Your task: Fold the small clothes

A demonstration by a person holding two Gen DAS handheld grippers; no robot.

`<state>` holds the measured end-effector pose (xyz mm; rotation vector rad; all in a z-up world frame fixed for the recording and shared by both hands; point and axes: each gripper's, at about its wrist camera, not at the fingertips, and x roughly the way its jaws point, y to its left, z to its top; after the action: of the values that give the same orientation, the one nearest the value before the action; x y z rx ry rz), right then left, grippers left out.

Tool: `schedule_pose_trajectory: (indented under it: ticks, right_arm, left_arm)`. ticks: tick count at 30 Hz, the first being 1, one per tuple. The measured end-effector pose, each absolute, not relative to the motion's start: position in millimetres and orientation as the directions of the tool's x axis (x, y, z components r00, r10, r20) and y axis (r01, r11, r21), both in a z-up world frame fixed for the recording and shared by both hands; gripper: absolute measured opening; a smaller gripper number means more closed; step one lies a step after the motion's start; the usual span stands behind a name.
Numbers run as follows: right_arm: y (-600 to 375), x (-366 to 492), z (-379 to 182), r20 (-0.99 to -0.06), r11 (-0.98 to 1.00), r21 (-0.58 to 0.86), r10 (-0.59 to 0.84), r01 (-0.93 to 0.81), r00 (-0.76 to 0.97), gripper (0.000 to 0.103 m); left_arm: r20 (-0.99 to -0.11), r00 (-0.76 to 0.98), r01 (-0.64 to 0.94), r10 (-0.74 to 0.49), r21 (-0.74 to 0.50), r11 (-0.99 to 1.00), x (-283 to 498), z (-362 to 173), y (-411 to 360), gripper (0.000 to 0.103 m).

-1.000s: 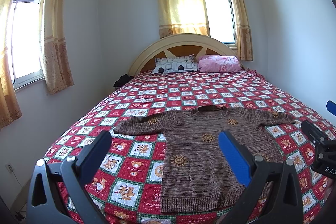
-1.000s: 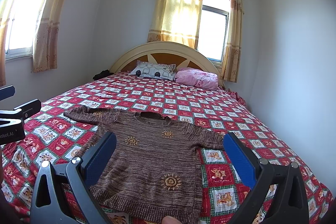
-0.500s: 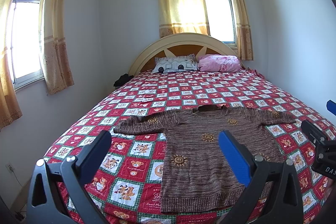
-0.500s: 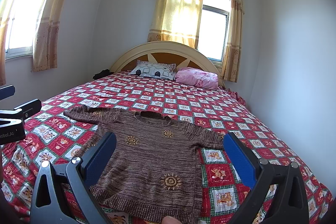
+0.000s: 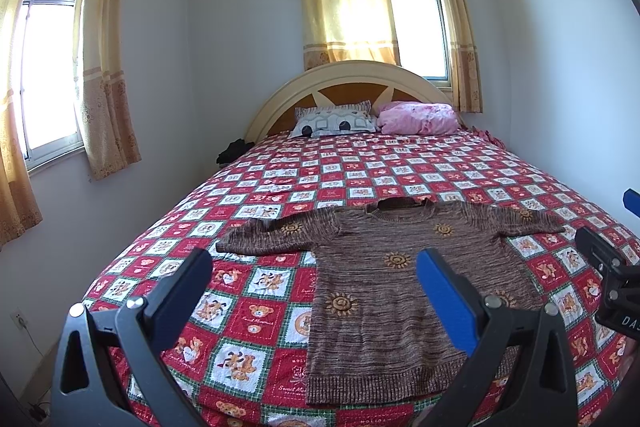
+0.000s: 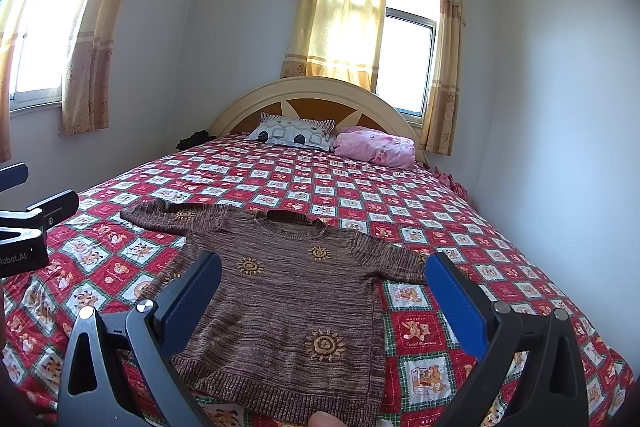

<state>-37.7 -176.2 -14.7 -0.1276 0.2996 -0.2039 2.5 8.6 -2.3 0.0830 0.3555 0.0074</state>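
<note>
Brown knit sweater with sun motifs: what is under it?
The brown knit sweater lies flat, sleeves spread, on the red-and-white checked bedspread with bear prints. Whatever is beneath its body is covered; nothing bulges. Both grippers hover open above.

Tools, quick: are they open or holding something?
Left tool: open, holding nothing, above the sweater.
Right tool: open, holding nothing.

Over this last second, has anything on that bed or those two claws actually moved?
Nothing has visibly changed. The brown sweater lies flat on the checked bedspread with both sleeves spread out, as before. The left claw and the right claw both hang open above its lower half, touching nothing. The pillows at the headboard have not shifted either.
</note>
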Motion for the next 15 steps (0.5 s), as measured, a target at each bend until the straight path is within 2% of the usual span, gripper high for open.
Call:
schedule_pose_trajectory:
  ticks: [10, 15]
  right_arm:
    - [-181, -28, -23, -0.306, 0.971, -0.158, -0.221, 0.18, 0.926, 0.102]
    - [-188, -18, -33, -0.341, 0.971, -0.158, -0.226, 0.182, 0.913, 0.102]
  left_arm:
    - [-0.36, 0.932, -0.004, 0.04, 0.101, 0.995, 10, -13, 5, 0.103]
    - [-0.401, 0.915, -0.001, 0.046, 0.113, 0.994, 26, -29, 2, 0.103]
